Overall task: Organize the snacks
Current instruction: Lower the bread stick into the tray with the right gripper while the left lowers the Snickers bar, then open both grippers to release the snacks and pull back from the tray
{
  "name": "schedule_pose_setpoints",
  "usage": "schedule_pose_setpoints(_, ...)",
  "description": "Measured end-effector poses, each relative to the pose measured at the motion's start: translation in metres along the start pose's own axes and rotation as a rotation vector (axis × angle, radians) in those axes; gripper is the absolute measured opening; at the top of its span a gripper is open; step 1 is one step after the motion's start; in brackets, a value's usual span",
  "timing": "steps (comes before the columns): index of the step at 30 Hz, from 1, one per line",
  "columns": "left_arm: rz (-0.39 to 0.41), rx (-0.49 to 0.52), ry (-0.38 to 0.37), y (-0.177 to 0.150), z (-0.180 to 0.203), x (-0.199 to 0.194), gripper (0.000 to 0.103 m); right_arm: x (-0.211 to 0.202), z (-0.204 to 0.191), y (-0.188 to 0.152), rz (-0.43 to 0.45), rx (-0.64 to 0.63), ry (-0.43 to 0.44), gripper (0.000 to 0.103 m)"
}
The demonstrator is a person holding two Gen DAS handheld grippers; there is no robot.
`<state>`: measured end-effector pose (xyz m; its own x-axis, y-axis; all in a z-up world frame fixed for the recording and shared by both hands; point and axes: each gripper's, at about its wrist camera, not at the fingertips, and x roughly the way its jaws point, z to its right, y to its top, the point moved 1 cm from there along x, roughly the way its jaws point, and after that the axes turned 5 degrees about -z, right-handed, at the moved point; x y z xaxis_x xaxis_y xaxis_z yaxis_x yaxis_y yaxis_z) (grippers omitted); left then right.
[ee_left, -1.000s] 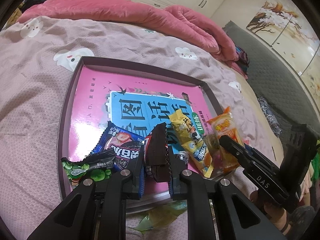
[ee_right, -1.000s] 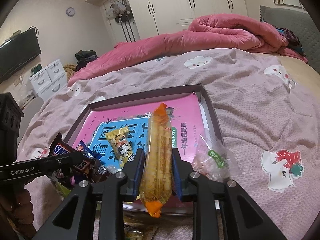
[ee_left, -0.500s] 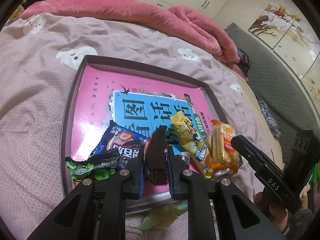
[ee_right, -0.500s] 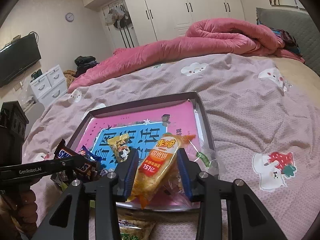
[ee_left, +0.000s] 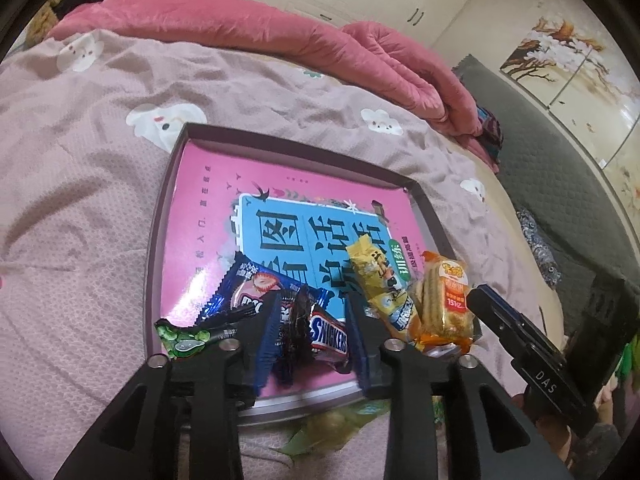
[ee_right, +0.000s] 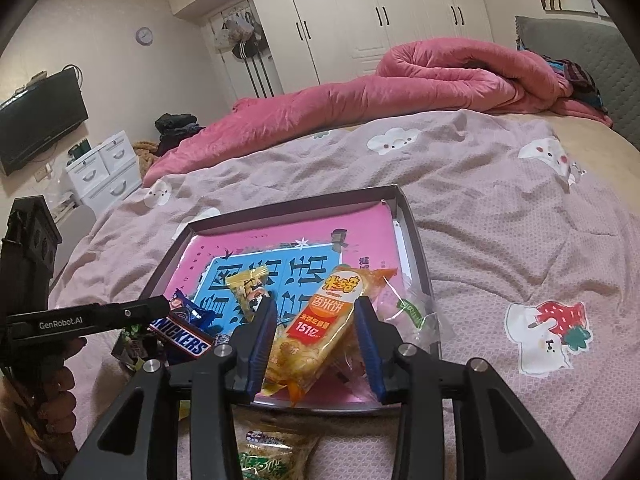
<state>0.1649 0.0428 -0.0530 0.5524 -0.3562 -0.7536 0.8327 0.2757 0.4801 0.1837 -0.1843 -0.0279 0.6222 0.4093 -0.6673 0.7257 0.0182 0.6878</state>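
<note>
Left gripper [ee_left: 310, 332] fingers apart over Snickers bar [ee_left: 329, 334], right gripper [ee_right: 316, 336] fingers apart, seemingly clear of rice cracker pack [ee_right: 320, 332]

The tray [ee_left: 160, 236] had a dark purple rim and a pink book [ee_left: 208, 216] with a blue panel inside. The Snickers bar [ee_left: 329, 334] was brown with blue letters. The rice cracker pack [ee_right: 320, 332] was orange and yellow. The bedsheet [ee_right: 500, 248] was pink with white cloud figures.

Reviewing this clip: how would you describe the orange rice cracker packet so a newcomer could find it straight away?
On the bed lies a shallow dark tray lined with a pink and blue book cover. At its near edge, between the open fingers of the right gripper, sits the orange rice cracker packet. Unlike the yellow packet beside it, it has a white top and red label.
</note>
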Motion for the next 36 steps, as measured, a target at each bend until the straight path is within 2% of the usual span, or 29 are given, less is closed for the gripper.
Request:
schedule_pose_setpoints(13, 0.04, 0.058, 0.035, -0.001, 0.014, -0.021, 0.056, -0.013, -0.002, 0.001, 0.033, -0.001, 0.028, 0.045)
schedule_pose_setpoints(36, 0.046, 0.09, 0.093, -0.012, 0.026, -0.04, 0.074, -0.033, -0.007, -0.001, 0.057, -0.02, 0.049, 0.056)
